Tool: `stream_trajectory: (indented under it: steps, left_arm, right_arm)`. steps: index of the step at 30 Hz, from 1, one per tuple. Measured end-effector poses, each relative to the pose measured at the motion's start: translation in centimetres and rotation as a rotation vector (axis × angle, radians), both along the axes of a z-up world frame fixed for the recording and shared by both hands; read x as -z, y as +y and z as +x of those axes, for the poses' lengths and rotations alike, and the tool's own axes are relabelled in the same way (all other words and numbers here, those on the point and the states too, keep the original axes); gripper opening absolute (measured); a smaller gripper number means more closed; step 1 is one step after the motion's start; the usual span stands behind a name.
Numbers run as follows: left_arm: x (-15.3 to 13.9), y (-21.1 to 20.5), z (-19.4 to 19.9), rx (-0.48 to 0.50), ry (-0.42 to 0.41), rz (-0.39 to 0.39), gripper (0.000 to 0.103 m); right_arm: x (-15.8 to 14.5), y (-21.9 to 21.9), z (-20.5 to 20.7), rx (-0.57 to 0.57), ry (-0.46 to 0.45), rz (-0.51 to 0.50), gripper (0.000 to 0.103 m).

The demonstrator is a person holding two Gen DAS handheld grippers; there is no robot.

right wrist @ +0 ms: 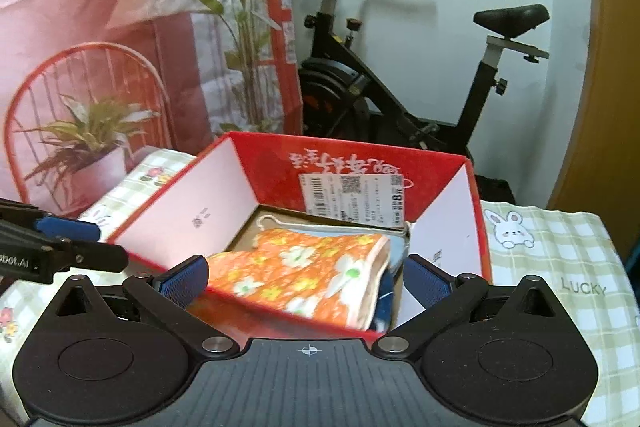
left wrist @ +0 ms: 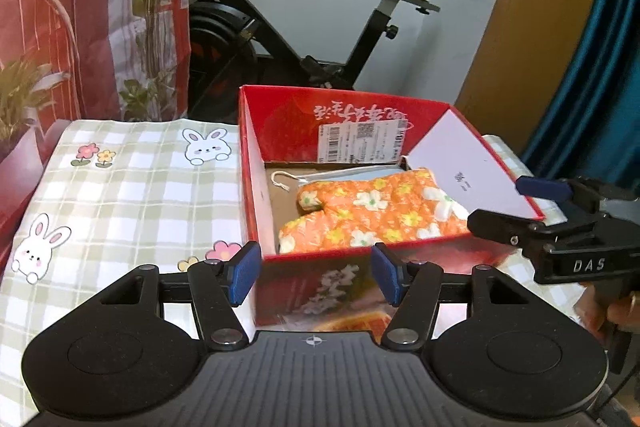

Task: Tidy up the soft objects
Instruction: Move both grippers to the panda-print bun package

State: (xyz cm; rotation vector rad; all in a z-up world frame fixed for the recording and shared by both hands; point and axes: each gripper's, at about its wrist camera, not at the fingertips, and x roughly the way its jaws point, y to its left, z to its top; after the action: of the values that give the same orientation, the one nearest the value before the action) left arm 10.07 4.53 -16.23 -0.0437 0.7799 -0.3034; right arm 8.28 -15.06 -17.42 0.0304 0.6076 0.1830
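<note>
On the counter (left wrist: 120,187), spread with a checked cloth printed with rabbits and flowers, stands a red cardboard box (left wrist: 256,187) with its top open, and both of my tools hang just in front of it. Inside the box lies the orange oven mitt (left wrist: 368,219) with white and yellow flowers, resting flat on the brown bottom, its cuff end toward the right wall as my left camera sees it; a pale blue cloth (left wrist: 352,174) with a white loop of cord shows from under its far edge. My left fingers (left wrist: 316,275) stand released, parted about halfway, with nothing between the blue pads; they sit at the near wall of the box, just outside it. My right fingers (right wrist: 308,281) are spread wide and grasp nothing; the mitt lies beyond them in the box and neither pad presses on it. From the left camera I see my right tool at the box's right side, a hand (left wrist: 616,311) wrapped round its grip. Behind the counter stand an exercise bike (left wrist: 304,27) and a red backdrop (left wrist: 80,7) with printed plants.
</note>
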Motion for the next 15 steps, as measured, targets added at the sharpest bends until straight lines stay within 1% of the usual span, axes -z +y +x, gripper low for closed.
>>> stream_trajectory:
  steps: [4,8,11,15]
  left_arm:
    - [0.4,0.2,-1.1,0.010,0.014,-0.004,0.063]
    - [1.5,0.3,-1.8,0.019,0.058,-0.023,0.063]
    - [2.7,0.6,-2.0,0.021,0.097,-0.033,0.063]
    - [4.4,1.2,-2.1,0.003,0.147,-0.064,0.063]
  right_arm:
    - [0.2,0.8,-2.0,-0.032,-0.021,0.017,0.103]
    - [0.8,1.8,-3.6,-0.099,-0.025,0.014,0.103]
    - [1.5,2.8,-4.2,-0.141,-0.011,0.001,0.103]
    - [3.0,3.5,-4.7,-0.176,0.034,0.004,0.102]
